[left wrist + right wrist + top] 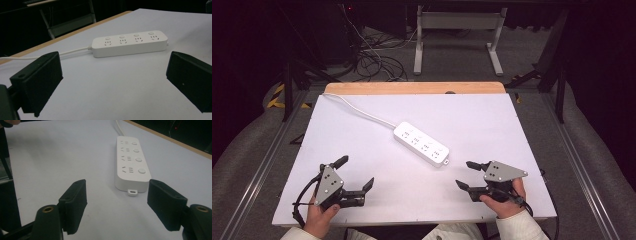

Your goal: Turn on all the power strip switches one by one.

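A: What have I got at the left gripper (357,174)?

B: From where I sit, its jaws are spread wide with nothing between them. It hovers low over the near-left part of the bench (492,110), held in the person's left hand (319,217). In the left gripper view the white power strip (130,43) lies ahead, between and beyond the two jaws, apart from both.

A: And the right gripper (466,174)?

B: Also spread, also empty, held in the right hand (504,202) at the near-right of the bench. In the right gripper view the strip's near end (131,183), with its small hanging tab (132,192), sits just beyond the jaws and nearer the right-hand one, not touching either.

A: Where is the strip on the bench?

B: Near the middle, lying flat and set diagonally, four sockets facing up, each with a round button beside it. Its white cord (362,112) runs off toward the far-left corner. Beyond the bench I see a grey floor with tangled cables (377,60) and a white frame (459,30).
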